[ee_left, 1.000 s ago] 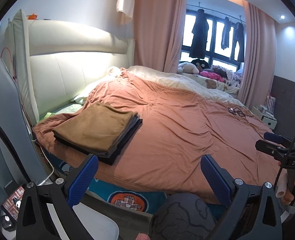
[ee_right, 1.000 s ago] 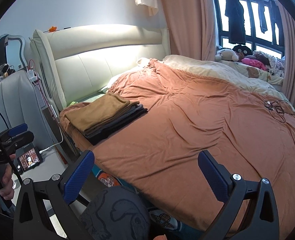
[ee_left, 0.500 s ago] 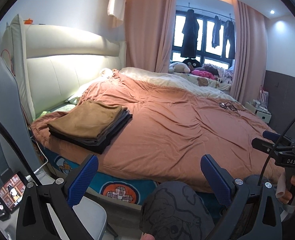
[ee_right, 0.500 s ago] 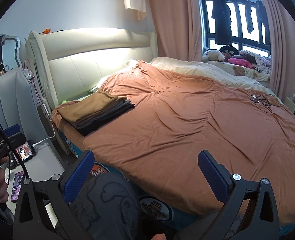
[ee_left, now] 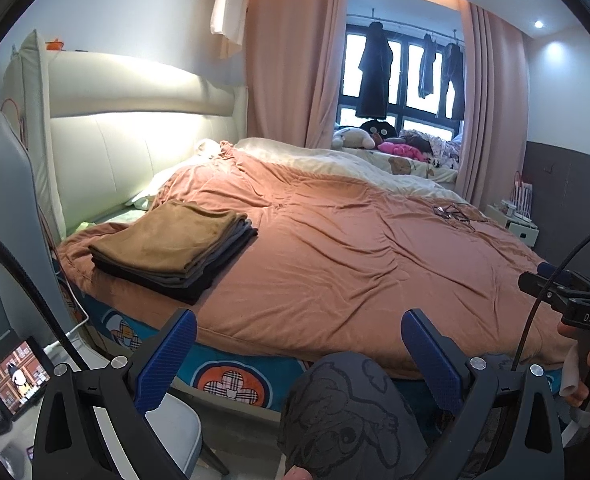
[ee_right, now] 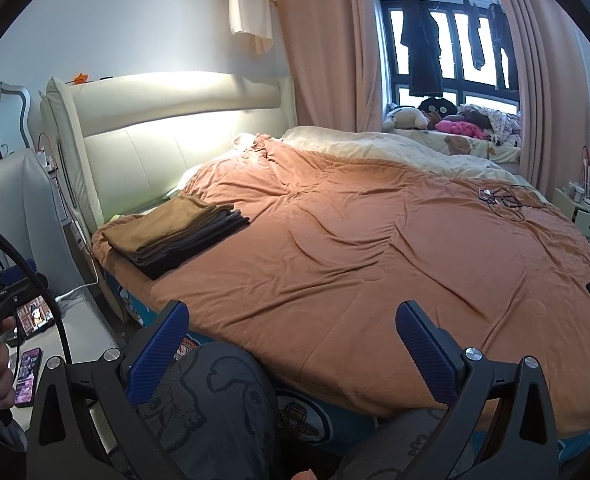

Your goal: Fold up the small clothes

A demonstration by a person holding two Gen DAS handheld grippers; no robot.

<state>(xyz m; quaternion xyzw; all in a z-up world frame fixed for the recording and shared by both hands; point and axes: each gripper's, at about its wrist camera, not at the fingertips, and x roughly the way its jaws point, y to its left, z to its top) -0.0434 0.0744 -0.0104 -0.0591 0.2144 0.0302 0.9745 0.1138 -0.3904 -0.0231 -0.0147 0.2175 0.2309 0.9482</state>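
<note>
The left gripper hangs with its blue fingers spread wide and nothing between them, held off the near edge of the bed above the person's knee in grey printed trousers. The right gripper is likewise wide apart and empty, over the other knee. The stack of folded clothes, a brown piece on top of grey and black ones, lies on the rust-coloured cover ahead and to the left of both grippers, well apart from either, near the cream headboard. Ahead and to the right of the grippers, far across the cover, lies a tangle of dark cable. Left of and below the left gripper a small lit screen stands on a side surface.
</note>
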